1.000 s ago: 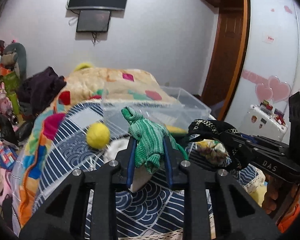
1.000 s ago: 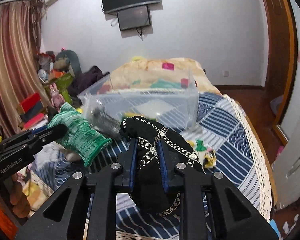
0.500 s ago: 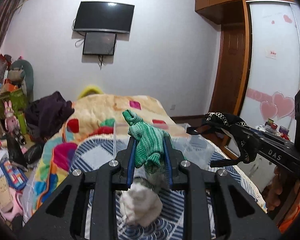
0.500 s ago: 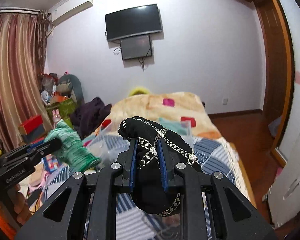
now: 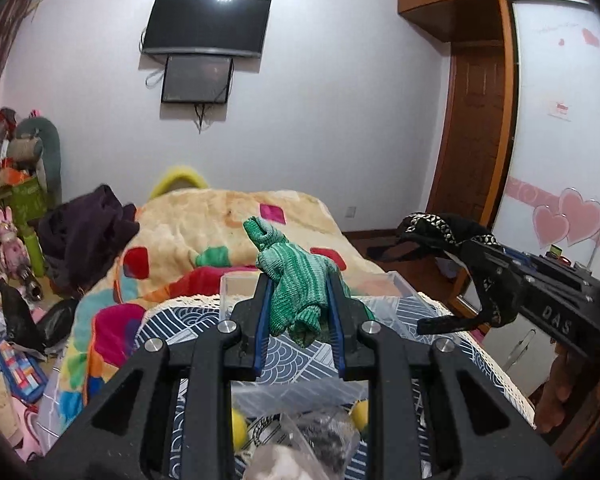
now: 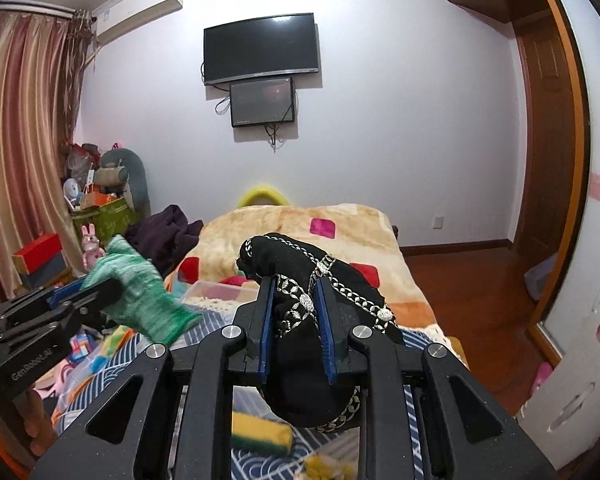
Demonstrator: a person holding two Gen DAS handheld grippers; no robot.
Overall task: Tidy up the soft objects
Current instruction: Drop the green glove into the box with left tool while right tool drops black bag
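My left gripper [image 5: 299,292] is shut on a green knitted cloth [image 5: 296,276] and holds it high above the bed; it also shows in the right wrist view [image 6: 140,300]. My right gripper [image 6: 296,294] is shut on a black fabric piece with silver chain trim [image 6: 300,272], also lifted; it shows in the left wrist view [image 5: 444,232] to the right. A clear plastic bin [image 5: 380,300] sits on the bed beyond the left gripper. Yellow balls [image 5: 238,430] and a white bundle [image 5: 284,460] lie below the left gripper.
The bed has a blue patterned cover [image 5: 204,320] and a beige blanket with coloured squares [image 6: 300,228]. A yellow-green sponge [image 6: 260,434] lies below the right gripper. Clutter and toys [image 5: 16,240] crowd the floor at left. A wardrobe [image 5: 560,160] stands at right.
Both grippers have risen and tilted upward with their cloths still held. The bed and the bin have dropped lower in both views.
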